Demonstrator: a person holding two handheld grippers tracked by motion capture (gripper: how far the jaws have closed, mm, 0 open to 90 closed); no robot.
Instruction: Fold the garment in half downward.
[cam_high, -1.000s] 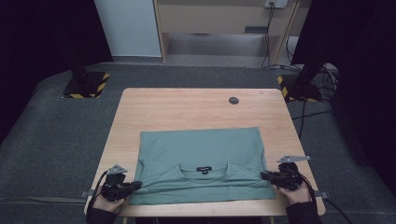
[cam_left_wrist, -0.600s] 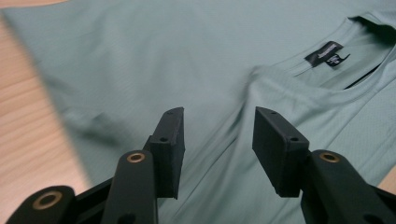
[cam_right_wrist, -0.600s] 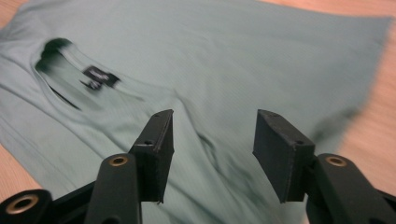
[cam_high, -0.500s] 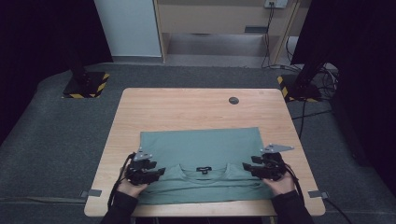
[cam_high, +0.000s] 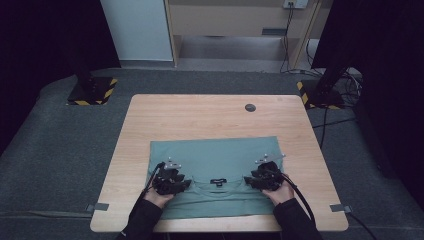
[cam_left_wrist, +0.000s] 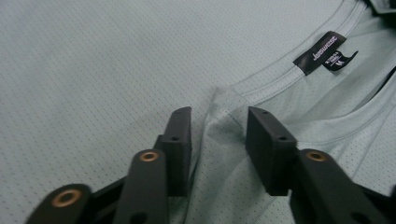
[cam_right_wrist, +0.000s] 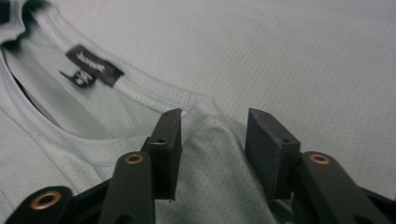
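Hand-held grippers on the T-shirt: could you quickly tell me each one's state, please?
Left hand-held gripper: open, jaws either side of a raised fold of the green T-shirt beside the collar.
Right hand-held gripper: open, likewise astride a fold.

Sage-green mesh-knit T-shirt (cam_high: 220, 165), folded into a flat rectangle, lying on near half of light wooden table (cam_high: 200, 117), neckline twd near edge. Ribbed collar w/ black neck label (cam_left_wrist: 321, 52) facing up. Small raised fabric ridge at collar seam each side of label.
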